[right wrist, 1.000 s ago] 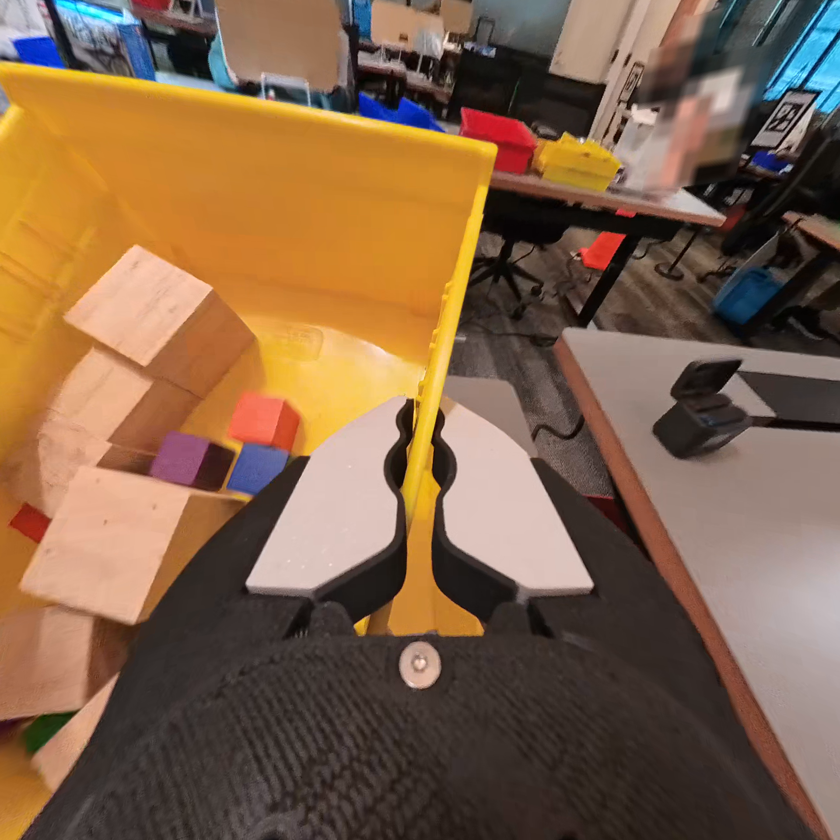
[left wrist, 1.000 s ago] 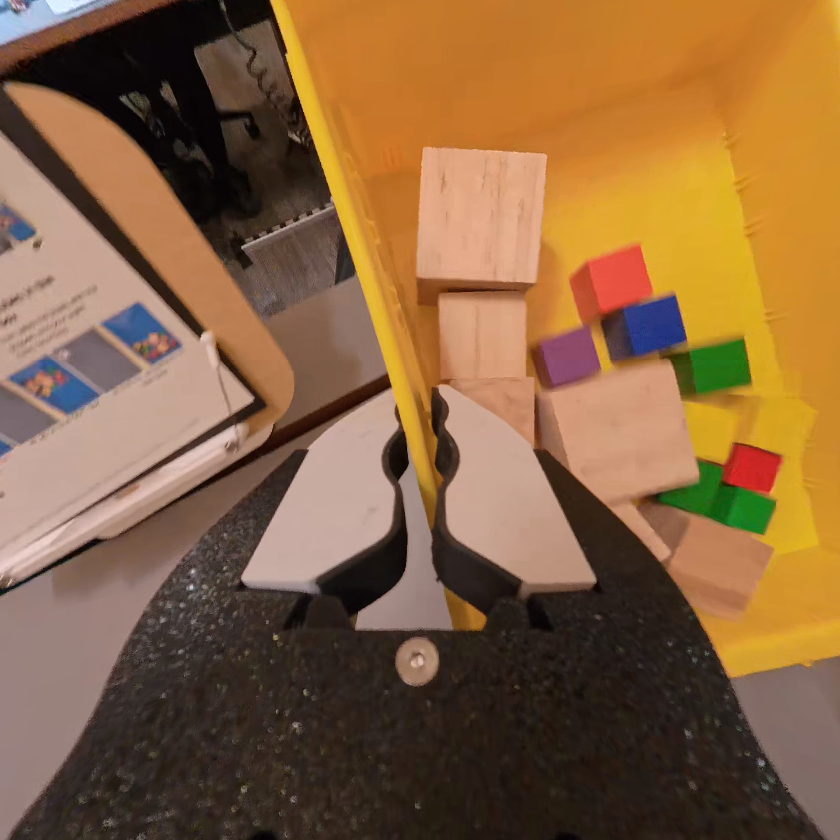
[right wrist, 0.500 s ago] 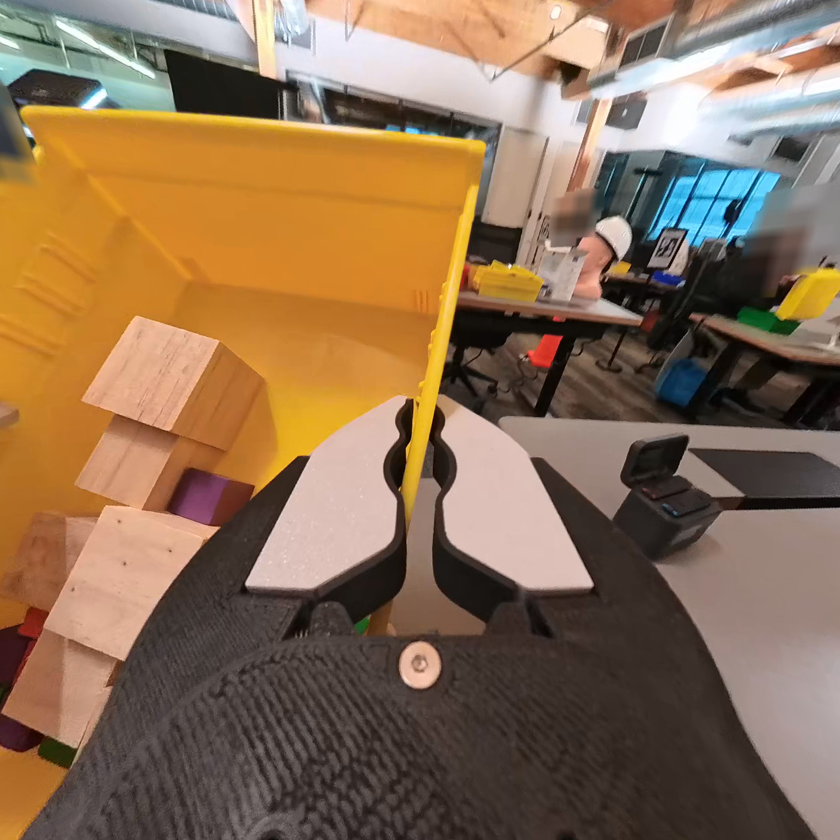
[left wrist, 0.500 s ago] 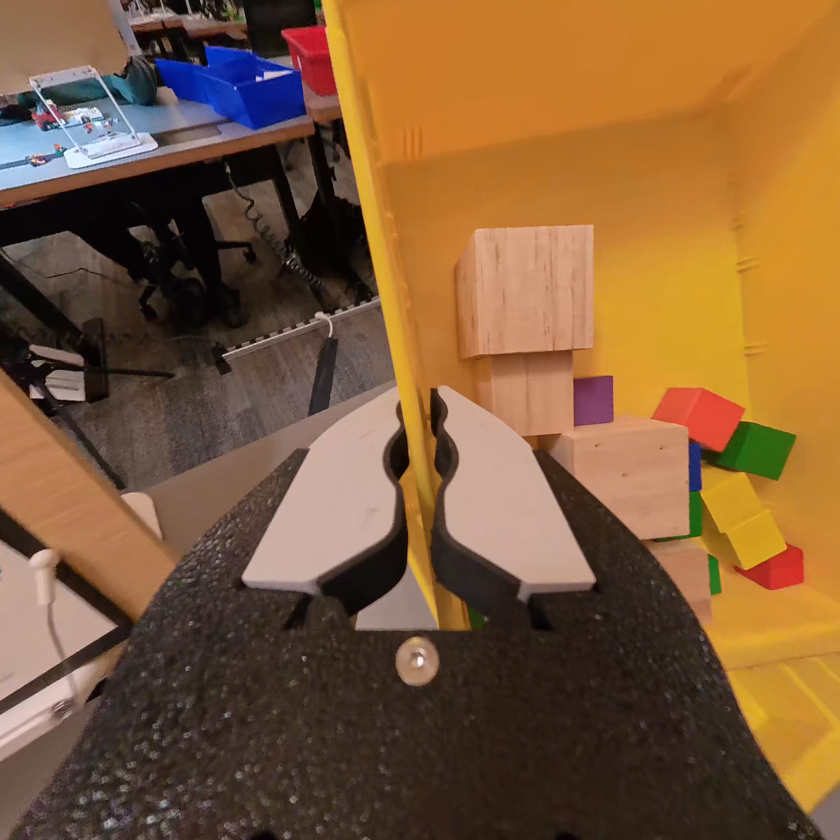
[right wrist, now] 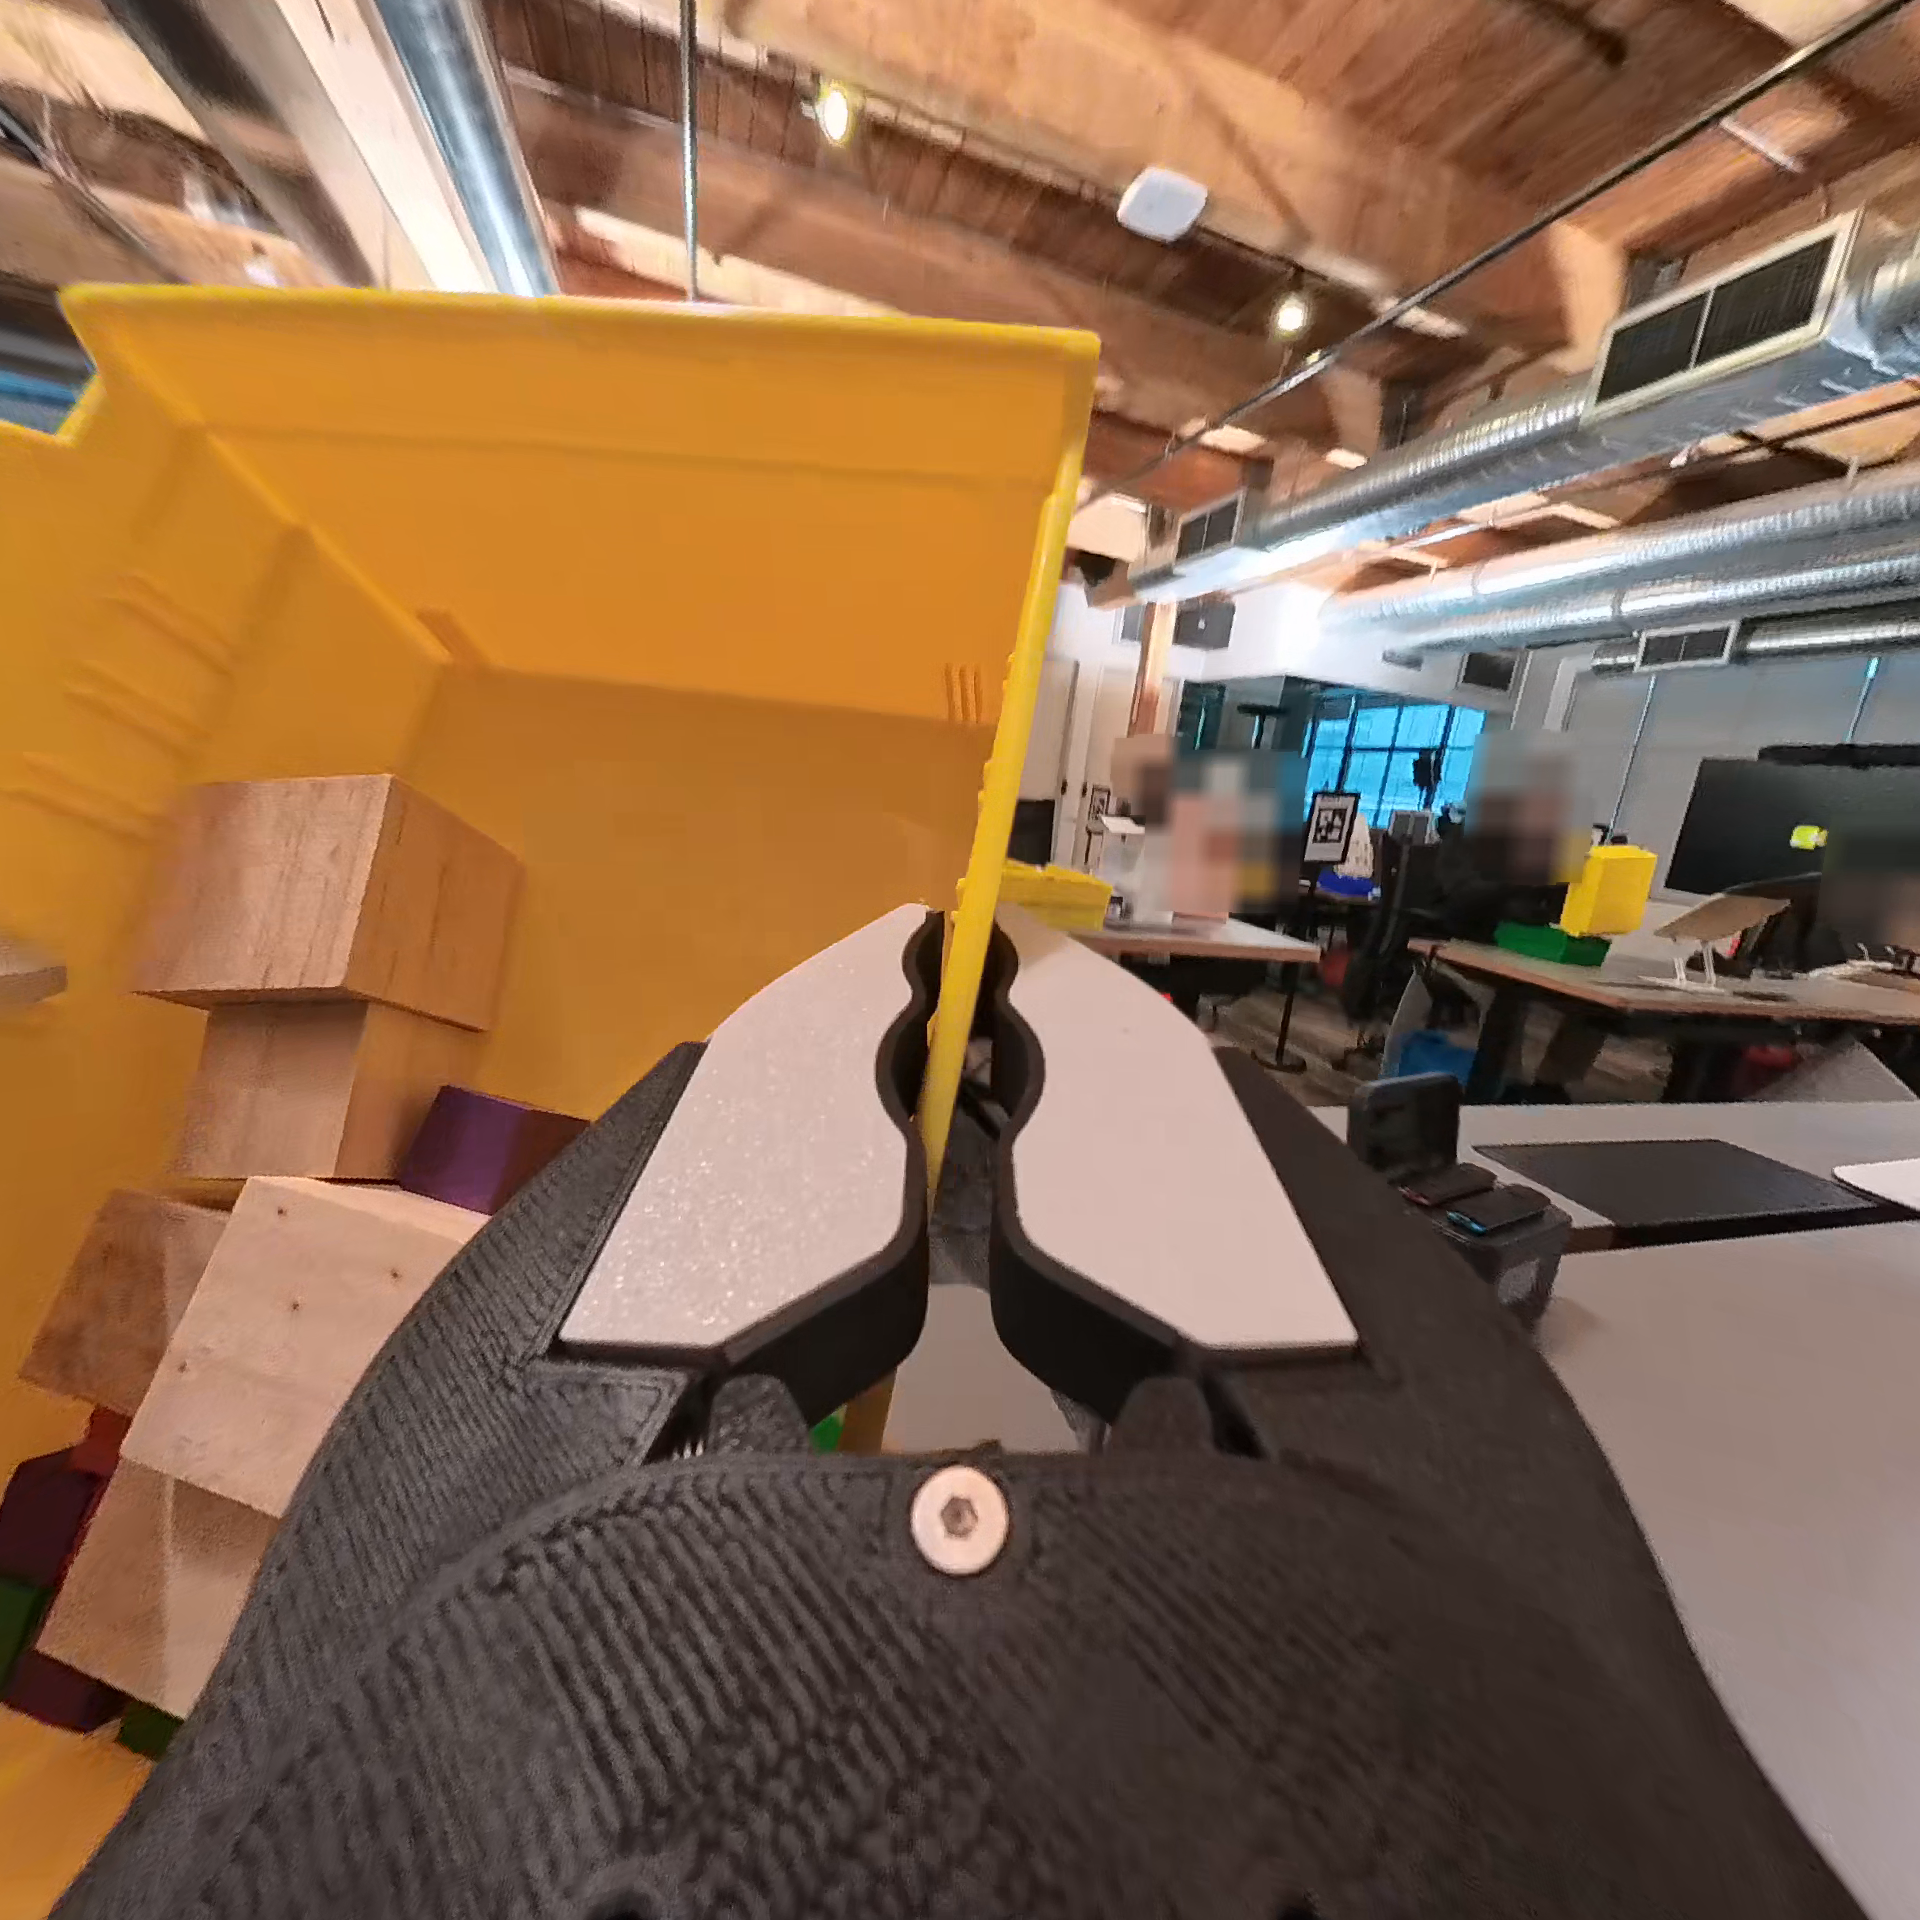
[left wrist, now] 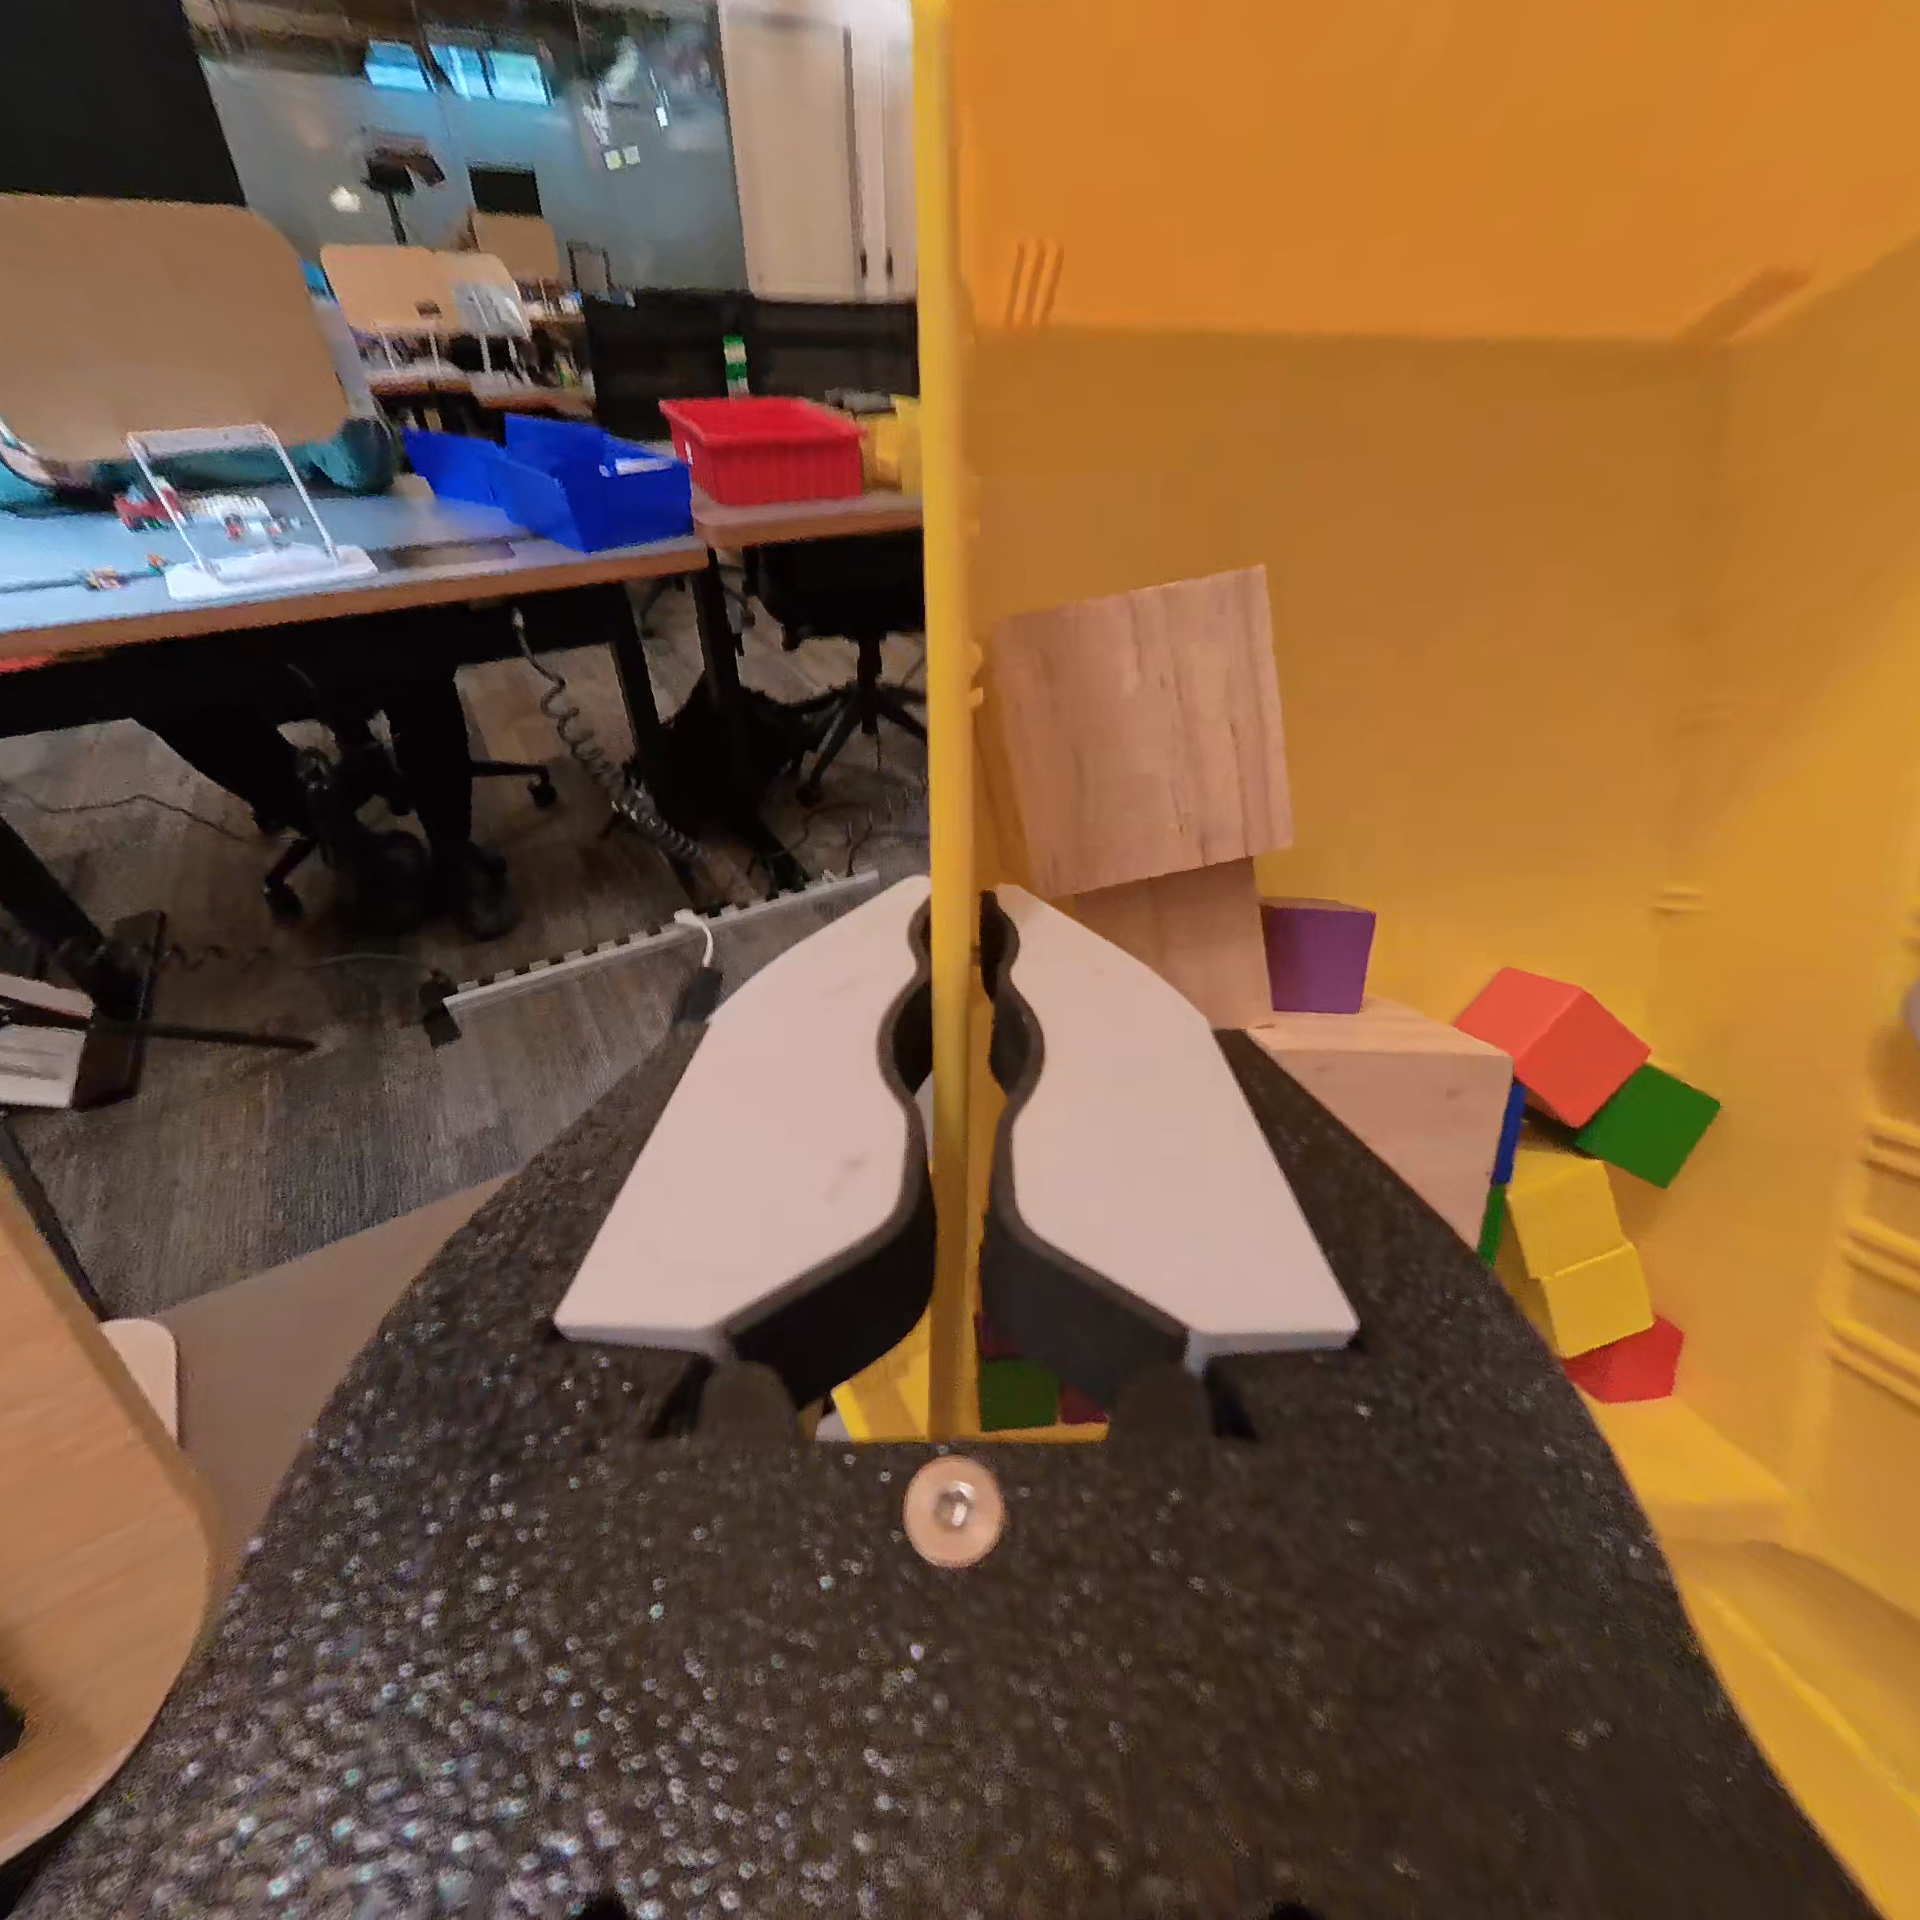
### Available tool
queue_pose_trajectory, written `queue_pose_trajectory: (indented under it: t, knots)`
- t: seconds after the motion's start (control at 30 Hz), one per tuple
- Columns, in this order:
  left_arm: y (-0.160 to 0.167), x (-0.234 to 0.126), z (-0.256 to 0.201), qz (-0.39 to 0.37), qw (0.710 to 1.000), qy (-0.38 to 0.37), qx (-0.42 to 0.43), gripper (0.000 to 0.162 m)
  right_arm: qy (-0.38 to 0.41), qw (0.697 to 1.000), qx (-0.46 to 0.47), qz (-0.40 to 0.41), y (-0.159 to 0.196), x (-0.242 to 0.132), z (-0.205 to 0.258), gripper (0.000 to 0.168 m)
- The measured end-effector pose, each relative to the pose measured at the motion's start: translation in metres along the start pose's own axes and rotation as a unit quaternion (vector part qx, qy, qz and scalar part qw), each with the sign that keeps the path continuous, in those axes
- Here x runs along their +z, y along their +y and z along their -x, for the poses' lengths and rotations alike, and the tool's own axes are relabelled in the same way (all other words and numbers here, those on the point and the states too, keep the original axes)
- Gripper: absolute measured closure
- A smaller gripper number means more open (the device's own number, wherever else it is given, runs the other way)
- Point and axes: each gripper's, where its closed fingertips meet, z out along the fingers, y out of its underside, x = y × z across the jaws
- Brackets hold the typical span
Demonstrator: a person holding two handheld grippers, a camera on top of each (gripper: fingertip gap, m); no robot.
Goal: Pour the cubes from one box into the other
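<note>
The yellow box (left wrist: 1455, 468) is pinched by left gripper (left wrist: 954, 920) and right gripper (right wrist: 961, 925) at opposite walls; tipping is best kept slow so the cubes (left wrist: 1143, 727) slide out together

The left gripper (left wrist: 951, 920) and right gripper (right wrist: 961, 925) each have jaws clamped nearly closed on a thin wall.

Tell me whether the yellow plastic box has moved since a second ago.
Yes. The yellow plastic box has tipped upward: in the right wrist view its top edge, earlier level with the background desks, now stands against the wooden ceiling.
</note>
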Motion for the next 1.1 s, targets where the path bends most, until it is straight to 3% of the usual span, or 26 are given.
queue_pose_trajectory:
  t: [0.4, 0.73, 1.1]
  knots:
    - [-0.001, 0.006, 0.000, -0.010, 0.999, -0.003, 0.048, 0.157, 0.019, 1.000, 0.007, -0.007, 0.009, 0.002, -0.002, 0.162]
    - [-0.005, 0.007, 0.000, -0.032, 0.996, 0.013, 0.077, 0.157, 0.030, 0.999, -0.004, -0.041, -0.003, -0.005, -0.001, 0.162]
    - [-0.012, -0.006, 0.004, -0.071, 0.997, 0.007, 0.021, 0.157, 0.014, 0.997, -0.024, -0.077, -0.023, -0.006, 0.006, 0.162]
